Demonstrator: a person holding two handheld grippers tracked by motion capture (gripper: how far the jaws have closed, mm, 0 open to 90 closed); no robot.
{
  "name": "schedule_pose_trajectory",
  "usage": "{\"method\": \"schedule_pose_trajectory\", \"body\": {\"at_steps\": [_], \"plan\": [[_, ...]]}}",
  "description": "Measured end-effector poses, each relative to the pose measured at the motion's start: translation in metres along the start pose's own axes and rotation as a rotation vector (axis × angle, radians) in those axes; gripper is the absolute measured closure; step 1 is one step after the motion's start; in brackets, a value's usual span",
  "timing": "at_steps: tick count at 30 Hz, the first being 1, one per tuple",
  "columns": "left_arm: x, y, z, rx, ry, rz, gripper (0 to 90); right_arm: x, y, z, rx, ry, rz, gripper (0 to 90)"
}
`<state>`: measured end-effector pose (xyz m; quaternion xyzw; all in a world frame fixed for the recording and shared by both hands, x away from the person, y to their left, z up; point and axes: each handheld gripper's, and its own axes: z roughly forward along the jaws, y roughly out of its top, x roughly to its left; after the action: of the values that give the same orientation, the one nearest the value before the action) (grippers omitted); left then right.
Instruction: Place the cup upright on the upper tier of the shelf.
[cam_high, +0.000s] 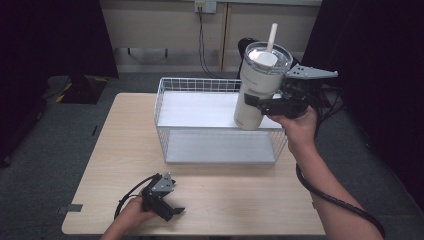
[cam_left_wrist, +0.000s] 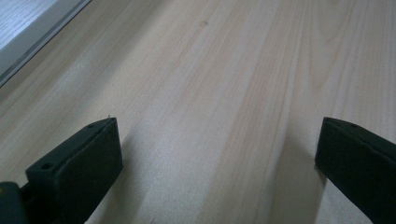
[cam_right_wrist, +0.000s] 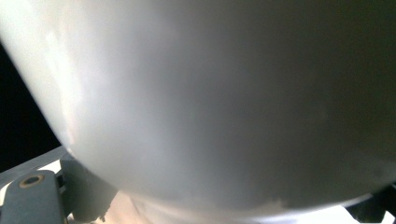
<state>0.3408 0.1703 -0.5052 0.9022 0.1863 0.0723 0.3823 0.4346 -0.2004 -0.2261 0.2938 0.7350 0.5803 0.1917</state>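
Right gripper lifts a cream tumbler over the wire basket.

The right gripper pinches the cream tumbler around its body, holding it slightly tilted in the air above the right end of the white wire basket; a straw rises from its clear lid. The left gripper rests on the wooden table near its front edge, jaws spread wide and holding nothing.

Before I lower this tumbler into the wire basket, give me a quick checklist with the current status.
1. Right gripper clamped on the tumbler: ok.
2. Tumbler upright: not ok, it tilts, straw leaning right.
3. Lid seated: ok, as far as the high view shows.
4. Wire basket floor free below: ok.
5. Left gripper out of the way: ok, open, low on the table, near its front edge.
6. Tumbler bottom clear of the basket rim: cannot tell.
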Motion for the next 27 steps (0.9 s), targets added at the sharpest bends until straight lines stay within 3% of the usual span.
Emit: {"method": "schedule_pose_trajectory", "body": {"at_steps": [7,11,13,15,20,27], "plan": [[0.000,0.000,0.000,0.000,-0.001,-0.001,0.0,-0.006,0.003,0.011,0.002,-0.040,0.011,10.4],[0.000,0.000,0.000,0.000,-0.001,-0.001,0.0,-0.009,0.002,0.021,0.008,-0.097,0.001,10.3],[0.000,0.000,0.000,0.000,0.000,-0.001,0.0,-0.010,0.001,0.023,0.009,-0.104,-0.002,10.4],[0.000,0.000,0.000,0.000,0.000,0.000,0.0,-0.014,-0.002,0.029,-0.002,-0.124,0.020,10.3],[0.000,0.000,0.000,0.000,-0.001,-0.001,0.0,-0.018,-0.004,0.037,-0.001,-0.143,0.037,10.3],[0.000,0.000,0.000,-0.001,0.000,-0.001,0.0,-0.019,-0.006,0.052,0.015,-0.165,0.023,10.3]]}}
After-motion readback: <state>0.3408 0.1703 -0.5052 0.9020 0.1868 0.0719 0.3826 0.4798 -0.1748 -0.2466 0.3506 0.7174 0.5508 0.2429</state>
